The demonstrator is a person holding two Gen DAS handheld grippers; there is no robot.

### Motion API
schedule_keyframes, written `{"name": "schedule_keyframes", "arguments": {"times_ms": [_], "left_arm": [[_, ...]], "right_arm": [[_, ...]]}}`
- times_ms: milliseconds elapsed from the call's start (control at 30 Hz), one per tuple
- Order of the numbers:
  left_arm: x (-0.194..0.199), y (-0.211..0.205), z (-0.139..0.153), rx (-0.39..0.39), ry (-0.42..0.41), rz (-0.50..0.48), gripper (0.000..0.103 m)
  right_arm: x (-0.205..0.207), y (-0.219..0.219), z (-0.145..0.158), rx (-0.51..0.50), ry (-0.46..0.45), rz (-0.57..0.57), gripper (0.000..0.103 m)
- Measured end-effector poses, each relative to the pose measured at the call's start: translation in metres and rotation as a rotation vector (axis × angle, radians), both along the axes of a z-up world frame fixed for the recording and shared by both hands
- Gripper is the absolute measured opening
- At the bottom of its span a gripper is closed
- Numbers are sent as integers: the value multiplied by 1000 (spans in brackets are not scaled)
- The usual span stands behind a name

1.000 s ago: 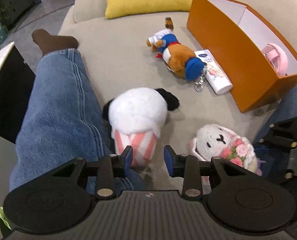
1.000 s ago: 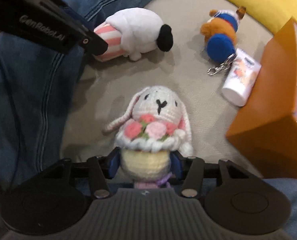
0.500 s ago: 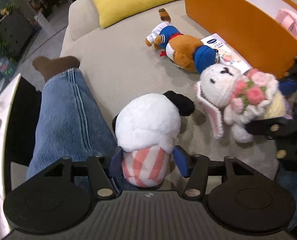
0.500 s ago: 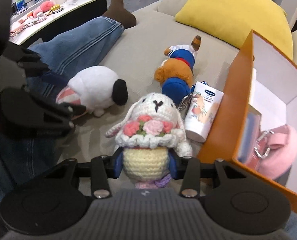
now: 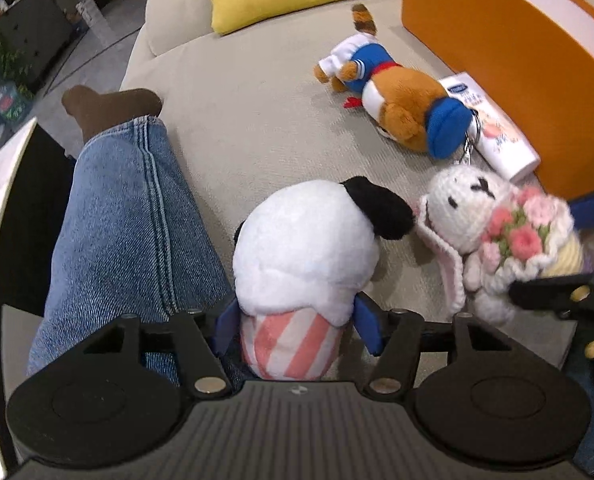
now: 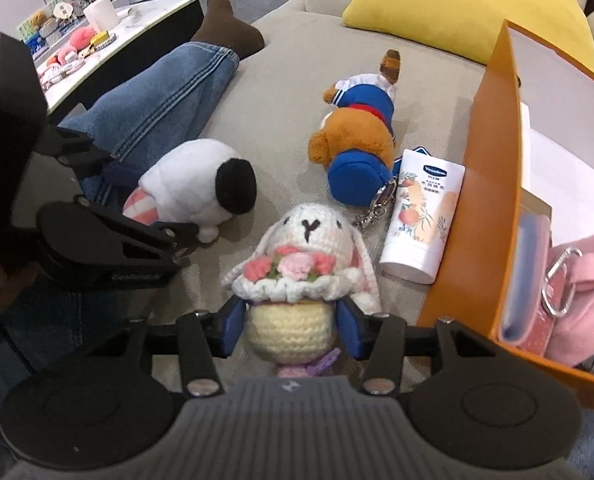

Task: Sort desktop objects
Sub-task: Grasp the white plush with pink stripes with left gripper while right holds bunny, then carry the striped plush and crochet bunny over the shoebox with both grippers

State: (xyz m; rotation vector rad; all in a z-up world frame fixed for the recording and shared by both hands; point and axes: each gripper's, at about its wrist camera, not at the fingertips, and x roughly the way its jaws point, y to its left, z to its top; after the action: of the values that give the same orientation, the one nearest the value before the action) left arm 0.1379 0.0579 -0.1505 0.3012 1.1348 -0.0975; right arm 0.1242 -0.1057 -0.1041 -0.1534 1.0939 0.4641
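Sorting's barely underway, I'd say. The orange box [image 6: 493, 184] at 3 o'clock already has a pink pouch [image 6: 577, 292] in it. On the couch [image 5: 249, 120] still: the bear [image 6: 357, 148] and the lotion tube [image 6: 421, 216] around 1 o'clock. Left gripper [image 5: 293, 324] has its fingers wide around the white plush [image 5: 305, 248], not squeezing yet. Right gripper [image 6: 291, 320] carries the crochet bunny [image 6: 301, 256], though its fingers are easing open.

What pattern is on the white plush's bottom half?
Pink and white stripes, clearest in the left wrist view.
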Motion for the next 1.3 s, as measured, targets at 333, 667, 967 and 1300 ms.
{"name": "schedule_keyframes", "arguments": {"times_ms": [333, 667, 967, 1300], "left_arm": [[-9, 21, 20, -188, -22, 105, 63], [-36, -2, 119, -342, -211, 58, 63], [0, -86, 193, -432, -373, -105, 63], [111, -184, 174, -579, -185, -182, 63]], "right_arm": [[-8, -7, 8, 75, -23, -39, 47], [-47, -38, 93, 145, -264, -60, 47], [-47, -116, 157, 73, -470, -238, 47], [22, -213, 157, -31, -431, -376, 47]]}}
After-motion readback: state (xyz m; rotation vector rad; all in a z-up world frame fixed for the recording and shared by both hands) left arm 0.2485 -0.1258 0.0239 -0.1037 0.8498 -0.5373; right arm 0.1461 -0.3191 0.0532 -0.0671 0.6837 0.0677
